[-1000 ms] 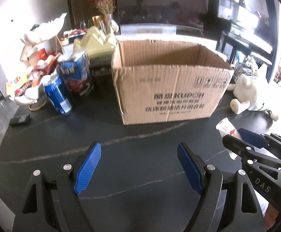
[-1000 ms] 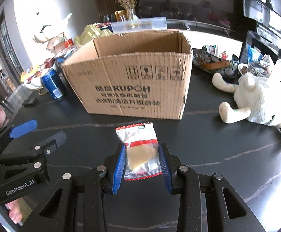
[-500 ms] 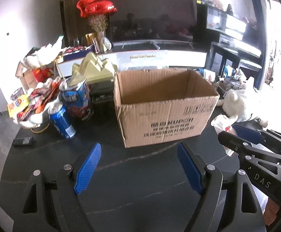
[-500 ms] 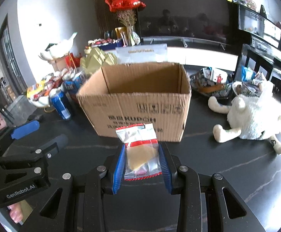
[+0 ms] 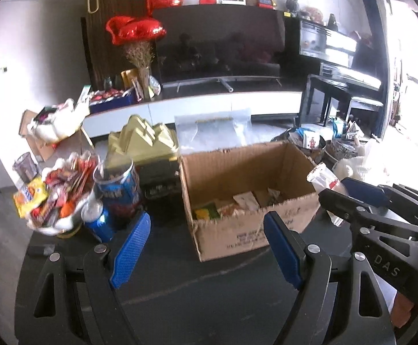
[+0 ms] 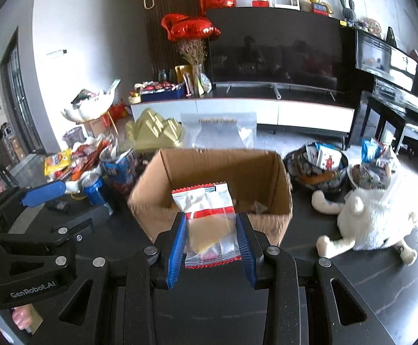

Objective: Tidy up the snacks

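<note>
The right gripper (image 6: 211, 240) has its blue pads clamped on a clear plastic snack packet with a red stripe and a pale wafer inside (image 6: 207, 224), held up just in front of the open brown cardboard box (image 6: 209, 178) on the dark table (image 6: 352, 287). The left gripper (image 5: 206, 247) hangs in front of the box too, fingers wide, nothing between them. Other packets already lie in the box (a green one among them). This looks like the carrying step; next, I'd say, the packet must clear the box's near wall before release.

Home living room: television (image 6: 275, 49), piano (image 6: 392, 69), balloons (image 6: 191, 28)
</note>
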`<state>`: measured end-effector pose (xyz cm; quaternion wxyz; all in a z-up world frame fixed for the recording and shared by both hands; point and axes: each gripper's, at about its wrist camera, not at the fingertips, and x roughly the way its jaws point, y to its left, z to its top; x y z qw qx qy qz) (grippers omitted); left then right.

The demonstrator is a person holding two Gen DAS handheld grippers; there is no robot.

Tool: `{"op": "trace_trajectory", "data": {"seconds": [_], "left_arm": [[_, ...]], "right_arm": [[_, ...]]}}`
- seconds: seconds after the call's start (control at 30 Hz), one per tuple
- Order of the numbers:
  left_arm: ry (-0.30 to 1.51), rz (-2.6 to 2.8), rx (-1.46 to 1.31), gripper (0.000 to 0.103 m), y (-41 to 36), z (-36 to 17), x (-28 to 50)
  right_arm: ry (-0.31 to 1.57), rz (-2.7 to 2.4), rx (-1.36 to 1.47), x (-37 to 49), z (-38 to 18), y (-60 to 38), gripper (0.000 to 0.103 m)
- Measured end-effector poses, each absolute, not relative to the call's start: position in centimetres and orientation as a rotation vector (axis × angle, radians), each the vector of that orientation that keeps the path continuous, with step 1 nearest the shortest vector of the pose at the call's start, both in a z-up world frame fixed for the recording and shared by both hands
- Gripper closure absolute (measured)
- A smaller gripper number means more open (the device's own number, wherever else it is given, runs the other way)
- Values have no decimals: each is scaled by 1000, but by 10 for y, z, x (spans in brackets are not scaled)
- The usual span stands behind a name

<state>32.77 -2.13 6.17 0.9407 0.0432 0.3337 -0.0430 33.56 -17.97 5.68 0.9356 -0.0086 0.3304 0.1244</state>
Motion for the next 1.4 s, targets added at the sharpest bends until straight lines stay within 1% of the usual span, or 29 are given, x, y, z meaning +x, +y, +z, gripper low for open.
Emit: {"op": "trace_trajectory", "data": {"seconds": [0.1,0.47,0.53,0.6,0.77,0.9,1.07,1.17,1.3,1.4], "left_arm": [[676,-106,84,16,-17,66,339],[696,-66,99,16,-8,62,389],[706,-60,84,16,-6,60,396],[707,-38,84,16,-4,58,400],[692,-5,101,15,-3,57,397],[677,-4,98,13,-3,62,385],[655,-7,92,11,-1,71,361],[631,-2,96,8,-2,79,343],[587,24,122,1,-2,89,315],[565,29,126,0,-1,94,296]], "right_arm": [[667,245,-33,348,60,-176,67],[687,218,-22,403,59,-172,67],[699,210,-6,412,57,-174,64],[718,199,5,421,54,-175,48],[727,159,1,419,50,-179,47],[716,133,7,406,54,-183,40],[703,122,1,380,64,-185,36],[669,100,-15,361,73,-185,29],[640,82,-12,334,85,-187,25],[632,76,-3,314,90,-189,22]]}}
